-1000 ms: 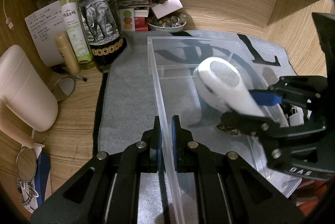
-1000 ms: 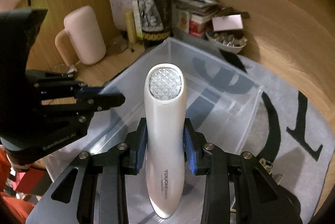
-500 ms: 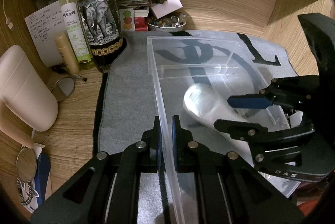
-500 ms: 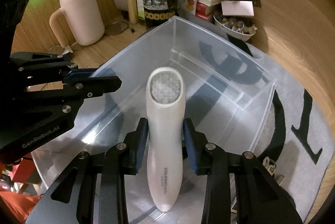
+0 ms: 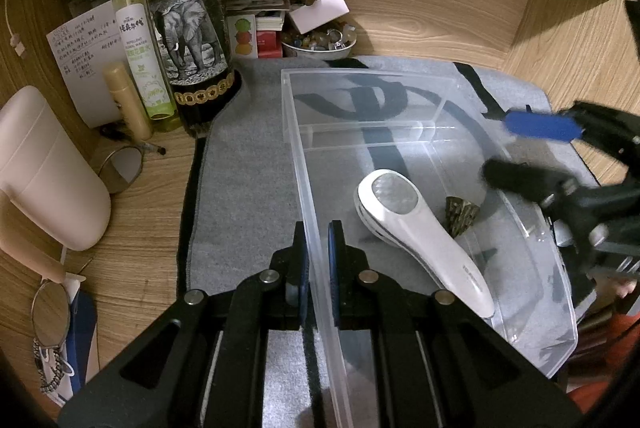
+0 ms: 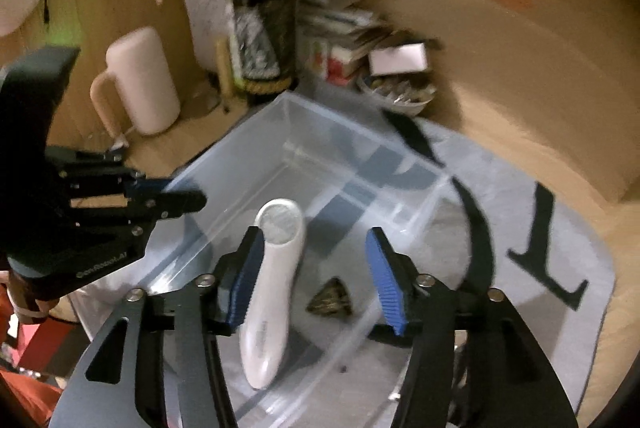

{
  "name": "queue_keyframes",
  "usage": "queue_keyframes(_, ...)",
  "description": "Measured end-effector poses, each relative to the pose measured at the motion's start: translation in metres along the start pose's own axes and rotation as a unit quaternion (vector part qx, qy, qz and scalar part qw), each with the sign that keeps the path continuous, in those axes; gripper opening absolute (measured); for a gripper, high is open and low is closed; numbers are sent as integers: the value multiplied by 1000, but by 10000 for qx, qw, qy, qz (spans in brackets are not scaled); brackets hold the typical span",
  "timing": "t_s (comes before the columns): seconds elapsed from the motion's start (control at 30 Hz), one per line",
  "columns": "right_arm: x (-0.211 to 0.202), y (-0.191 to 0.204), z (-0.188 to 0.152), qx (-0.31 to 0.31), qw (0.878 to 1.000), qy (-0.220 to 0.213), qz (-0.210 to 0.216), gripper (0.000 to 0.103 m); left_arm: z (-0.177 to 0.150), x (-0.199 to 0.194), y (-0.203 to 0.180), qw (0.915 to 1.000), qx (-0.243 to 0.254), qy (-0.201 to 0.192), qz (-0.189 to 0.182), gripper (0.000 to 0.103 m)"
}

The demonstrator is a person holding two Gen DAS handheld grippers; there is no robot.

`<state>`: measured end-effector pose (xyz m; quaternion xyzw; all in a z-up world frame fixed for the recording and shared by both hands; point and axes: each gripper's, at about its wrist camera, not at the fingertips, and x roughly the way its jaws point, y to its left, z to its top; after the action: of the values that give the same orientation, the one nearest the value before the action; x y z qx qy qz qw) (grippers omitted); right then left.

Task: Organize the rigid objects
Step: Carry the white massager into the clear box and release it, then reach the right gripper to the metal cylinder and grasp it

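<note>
A white handheld device (image 5: 420, 228) lies flat on the floor of the clear plastic box (image 5: 400, 96), also in the right wrist view (image 6: 272, 284). A small dark patterned cone (image 5: 462, 216) lies beside it in the box (image 6: 332, 302). My left gripper (image 5: 318, 268) is shut on the box's left wall (image 5: 304, 188); it shows at the left of the right wrist view (image 6: 176, 202). My right gripper (image 6: 316, 280) is open and empty above the box, free of the device; it shows at the right of the left wrist view (image 5: 520, 148).
The box (image 6: 360, 156) sits on a grey mat (image 5: 240, 168). Behind it stand a dark wine bottle (image 5: 188, 28), a green spray bottle (image 5: 140, 40), a beige tube (image 5: 128, 100), a bowl of stones (image 5: 320, 42) and stacked papers. A pink jug (image 5: 44, 172) stands at the left, wooden walls around.
My right gripper lowered the white device into the box, opened, let it go and drew back upward. The device now rests on the box floor. My left gripper kept its hold.
</note>
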<state>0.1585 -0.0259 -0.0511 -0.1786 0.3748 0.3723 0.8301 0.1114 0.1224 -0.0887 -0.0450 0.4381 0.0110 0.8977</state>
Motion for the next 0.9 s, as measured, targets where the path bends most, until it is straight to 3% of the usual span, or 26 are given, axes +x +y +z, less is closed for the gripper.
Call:
queue_keyframes(0.23,-37,-28,-2,177,9975,-458,-515,54,0,0,0,10000,6,2,0,8)
queue_keyframes(0.47,-60,-71,-19,583,9914,-541,-1035,57,0,1,0,10000,41,32,42,8)
queue_keyframes(0.7,-50,-112,-58,1226,9843,-154,-1261,58,-1,2,0,9999,53,66,90,8)
queue_keyframes(0.9,-19,-128,-95,1504,9795,457,-1259,58,0,2,-1,9999,43,79,128,8)
